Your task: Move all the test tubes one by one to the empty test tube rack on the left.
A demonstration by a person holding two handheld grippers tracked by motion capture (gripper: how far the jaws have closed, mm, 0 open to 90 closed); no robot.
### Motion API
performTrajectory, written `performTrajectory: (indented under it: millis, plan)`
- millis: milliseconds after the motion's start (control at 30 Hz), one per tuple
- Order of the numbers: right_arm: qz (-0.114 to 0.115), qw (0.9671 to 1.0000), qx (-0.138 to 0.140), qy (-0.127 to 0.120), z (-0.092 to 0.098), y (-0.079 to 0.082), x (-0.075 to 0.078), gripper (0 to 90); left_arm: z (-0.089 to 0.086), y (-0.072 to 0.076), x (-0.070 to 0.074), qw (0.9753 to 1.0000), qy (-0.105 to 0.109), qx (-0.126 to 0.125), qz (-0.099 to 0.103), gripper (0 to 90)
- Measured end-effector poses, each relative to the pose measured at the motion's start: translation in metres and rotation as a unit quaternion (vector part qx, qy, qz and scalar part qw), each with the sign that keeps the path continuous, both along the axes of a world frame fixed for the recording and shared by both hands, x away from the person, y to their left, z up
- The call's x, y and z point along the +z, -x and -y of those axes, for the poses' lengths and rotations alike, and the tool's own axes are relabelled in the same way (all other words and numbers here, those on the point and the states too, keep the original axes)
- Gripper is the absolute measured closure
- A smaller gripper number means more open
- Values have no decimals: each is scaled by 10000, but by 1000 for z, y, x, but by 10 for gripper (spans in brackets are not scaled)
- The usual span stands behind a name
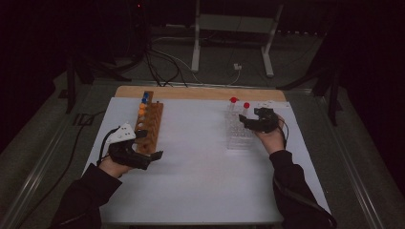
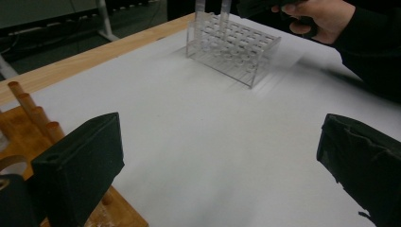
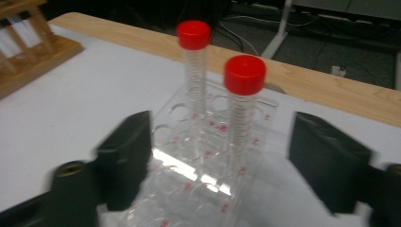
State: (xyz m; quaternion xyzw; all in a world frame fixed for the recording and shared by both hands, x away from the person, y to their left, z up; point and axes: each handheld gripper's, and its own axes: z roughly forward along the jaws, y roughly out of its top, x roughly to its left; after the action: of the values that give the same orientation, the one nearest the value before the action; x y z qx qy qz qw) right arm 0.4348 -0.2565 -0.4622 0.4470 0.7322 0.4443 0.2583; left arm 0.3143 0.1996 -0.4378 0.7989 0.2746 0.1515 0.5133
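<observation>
Two red-capped tubes (image 3: pixel 243 106) upright in clear rack (image 1: pixel 237 133). Right gripper (image 3: pixel 220 163) wide, empty, just before the nearer tube. Left gripper (image 1: pixel 152 145) wide beside wooden rack (image 1: pixel 150 125). Likely approach; next, closing squarely around that tube.

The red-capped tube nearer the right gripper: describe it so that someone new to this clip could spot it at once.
On the white table sheet, find the clear plastic rack on the person's right, opposite the wooden rack. Two red-capped tubes stand upright in it; this tube stands between the open jaws of the right gripper. Unlike its neighbour, it sits closer to the gripper, further from the table's far edge.
</observation>
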Motion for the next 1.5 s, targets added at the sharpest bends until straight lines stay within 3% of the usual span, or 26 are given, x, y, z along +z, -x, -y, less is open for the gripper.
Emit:
performTrajectory:
  millis: [200,500,933,1067,1500]
  plan:
    - [-52,9996,-187,192,2,-12,-6,476,2,0,-1,10000,-25,-36,-7,22]
    - [-164,9994,-186,225,0,-23,-11,655,3,0,-1,10000,-13,-66,-30,22]
    - [-162,9988,-184,418,-8,-27,-11,738,3,-1,-3,9999,-38,-63,-81,23]
    - [-182,9990,-187,363,-7,-27,-8,742,3,-1,-3,9999,-46,-85,-91,22]
    - [70,9992,-164,346,-4,-16,19,744,4,-1,-3,9999,-49,-94,-85,23]
